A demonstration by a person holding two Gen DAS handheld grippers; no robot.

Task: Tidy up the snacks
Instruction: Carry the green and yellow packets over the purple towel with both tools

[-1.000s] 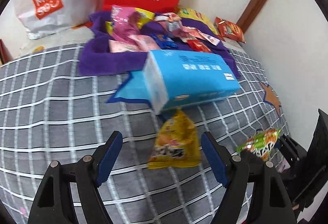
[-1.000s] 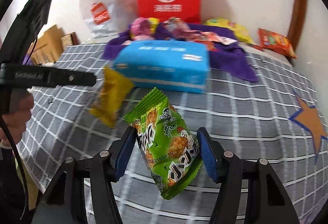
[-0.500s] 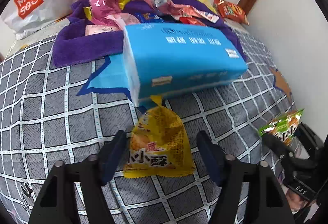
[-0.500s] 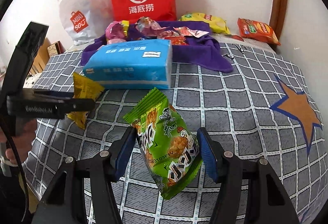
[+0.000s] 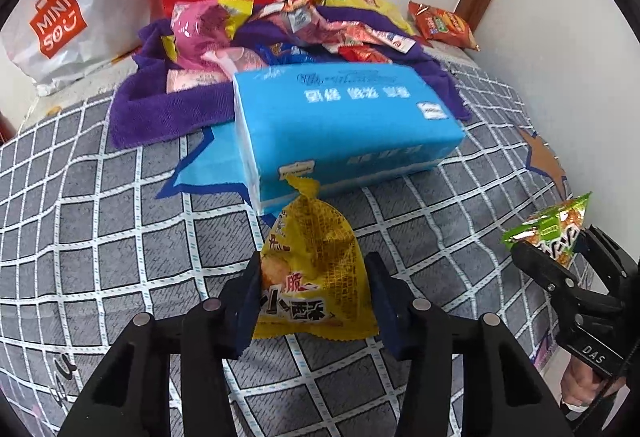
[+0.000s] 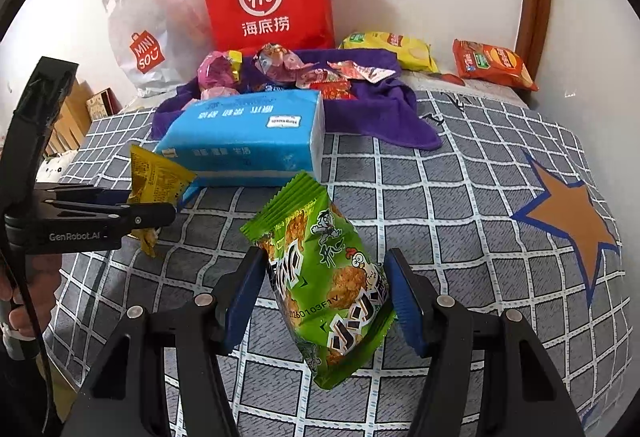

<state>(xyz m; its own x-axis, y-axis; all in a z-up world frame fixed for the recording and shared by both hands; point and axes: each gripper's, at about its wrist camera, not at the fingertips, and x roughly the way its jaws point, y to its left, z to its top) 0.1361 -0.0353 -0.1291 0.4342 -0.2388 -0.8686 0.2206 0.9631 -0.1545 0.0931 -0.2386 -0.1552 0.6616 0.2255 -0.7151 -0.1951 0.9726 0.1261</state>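
Jaws of the left gripper (image 5: 312, 297) are closing on the yellow snack packet (image 5: 314, 277), standing upright between them near the bed's (image 5: 100, 237) front edge; right gripper (image 6: 324, 297) is gripping the green snack packet (image 6: 324, 285).

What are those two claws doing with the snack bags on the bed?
A person is sorting snacks with a claw in each hand. The right claw is holding a green snack bag. The left claw is closing around a yellow snack bag in front of the blue tissue pack. More snacks sit behind on a purple towel.
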